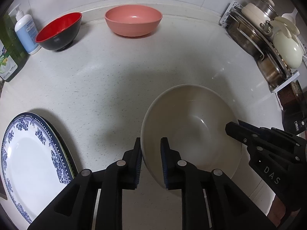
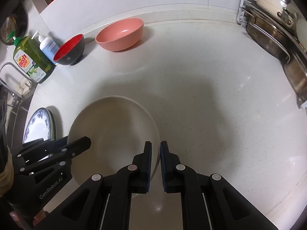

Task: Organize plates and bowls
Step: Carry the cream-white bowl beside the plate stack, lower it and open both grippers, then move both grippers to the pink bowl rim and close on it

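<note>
A large cream bowl (image 1: 191, 118) (image 2: 115, 124) sits near the front of the white counter (image 1: 107, 80). My left gripper (image 1: 151, 147) straddles its left rim: the outer finger touches the rim and a gap shows on the inner side. My right gripper (image 2: 155, 149) is shut on the bowl's right rim and also shows in the left wrist view (image 1: 235, 127). A pink bowl (image 1: 133, 20) (image 2: 120, 34) and a red-and-black bowl (image 1: 59, 30) (image 2: 70, 49) stand by the back wall. A blue-patterned plate (image 1: 28, 163) (image 2: 37, 126) lies on a dark-rimmed plate at the left.
Two pump bottles, one blue-white (image 1: 25, 32) and one green (image 2: 32, 61), stand at the back left beside a tap (image 2: 11, 67). A rack of pots and lids (image 1: 268, 38) (image 2: 278, 34) fills the right side. The counter's front edge runs just behind the grippers.
</note>
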A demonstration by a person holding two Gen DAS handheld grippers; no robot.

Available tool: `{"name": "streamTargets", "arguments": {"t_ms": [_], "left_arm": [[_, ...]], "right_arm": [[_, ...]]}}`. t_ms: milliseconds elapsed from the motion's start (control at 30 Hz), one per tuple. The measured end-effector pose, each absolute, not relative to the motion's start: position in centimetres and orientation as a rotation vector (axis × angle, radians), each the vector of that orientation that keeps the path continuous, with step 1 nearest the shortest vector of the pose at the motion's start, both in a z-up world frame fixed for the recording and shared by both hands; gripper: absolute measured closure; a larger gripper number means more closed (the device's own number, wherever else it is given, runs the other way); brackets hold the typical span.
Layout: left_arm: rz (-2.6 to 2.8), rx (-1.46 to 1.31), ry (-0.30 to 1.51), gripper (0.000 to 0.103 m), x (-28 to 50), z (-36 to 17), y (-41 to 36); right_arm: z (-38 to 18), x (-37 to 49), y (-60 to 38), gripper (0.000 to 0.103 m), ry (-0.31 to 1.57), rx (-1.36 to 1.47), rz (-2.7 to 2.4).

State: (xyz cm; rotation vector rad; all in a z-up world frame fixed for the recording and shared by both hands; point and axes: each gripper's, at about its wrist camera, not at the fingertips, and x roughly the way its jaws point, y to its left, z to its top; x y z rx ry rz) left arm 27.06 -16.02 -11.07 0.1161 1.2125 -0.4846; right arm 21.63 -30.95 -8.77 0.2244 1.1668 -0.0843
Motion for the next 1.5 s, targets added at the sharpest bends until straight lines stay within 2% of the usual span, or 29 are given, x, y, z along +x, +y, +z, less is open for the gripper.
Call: {"name": "streamTargets", "arguments": {"t_ms": [133, 167, 200, 267, 400, 567, 967, 1500], "left_arm": [[-0.482, 0.116, 1.213, 0.080, 27.1, -11.0, -16.0], [-0.478, 0.116, 1.211, 0.074, 27.2, -11.0, -16.0], [-0.472, 0.115, 1.204, 0.068, 27.2, -10.9, -15.9], [-0.462, 0.119, 1.188, 0.062, 27.3, -10.6, -15.7], [-0.447, 0.120, 1.155, 0.052, 27.9, -9.7, -14.9], [-0.437, 0.155, 1.082, 0.043, 29.1, -7.9, -14.2], [-0.403, 0.215, 0.933, 0.042, 35.2, -3.0, -13.4], [-0.393, 0.290, 0.869, 0.042, 44.2, -1.8, -14.6]], "right_arm": [[-8.8, 21.6, -31.1, 0.092, 1.165, 0.231, -0.084], [-8.8, 21.6, -31.1, 0.089, 1.164, 0.232, -0.090], [-8.7, 21.7, -31.2, 0.078, 1.163, 0.231, -0.098], [-8.5, 21.6, -31.2, 0.065, 1.152, 0.220, -0.117], [-7.3, 21.6, -31.0, 0.065, 1.116, 0.206, -0.131], [-5.7, 22.8, -30.8, 0.065, 1.069, 0.207, -0.124], [-2.1, 29.0, -29.9, 0.065, 0.963, 0.198, -0.101], [-1.6, 38.3, -30.1, 0.065, 0.951, 0.198, -0.092]]}}
